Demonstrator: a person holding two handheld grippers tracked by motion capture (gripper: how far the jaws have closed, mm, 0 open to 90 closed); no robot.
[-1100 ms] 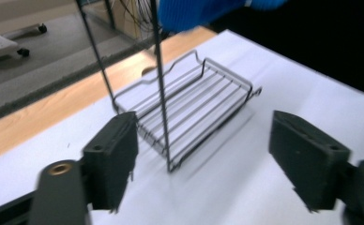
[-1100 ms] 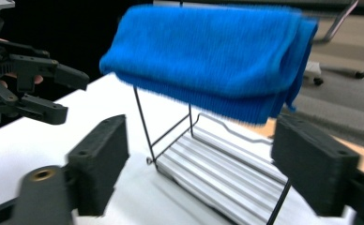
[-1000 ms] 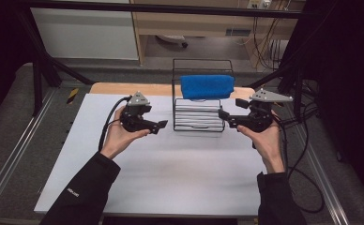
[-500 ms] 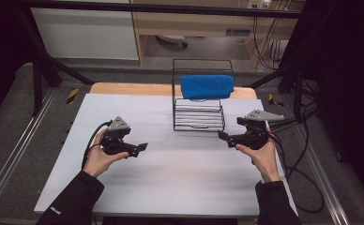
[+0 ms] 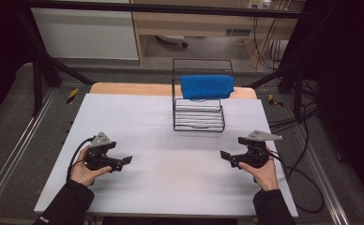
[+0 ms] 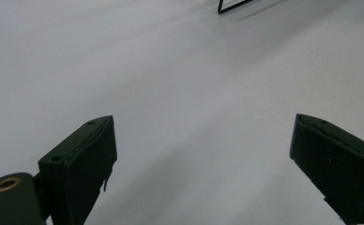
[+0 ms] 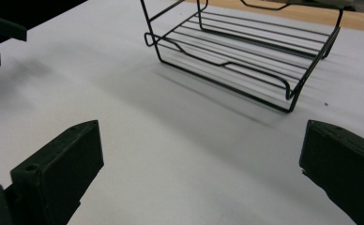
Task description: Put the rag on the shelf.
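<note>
Both grippers, left [image 5: 126,160] and right [image 5: 223,154], jaws wide and empty; folded blue cloth [image 5: 206,86] atop wire rack [image 5: 199,123], long axis left-right.

Ahead of your black grippers stands a black wire rack [image 5: 199,115] carrying a solid blue cloth [image 5: 206,86]. Under them you have a plain white tabletop [image 5: 170,164], tan-edged beyond the rack.
</note>
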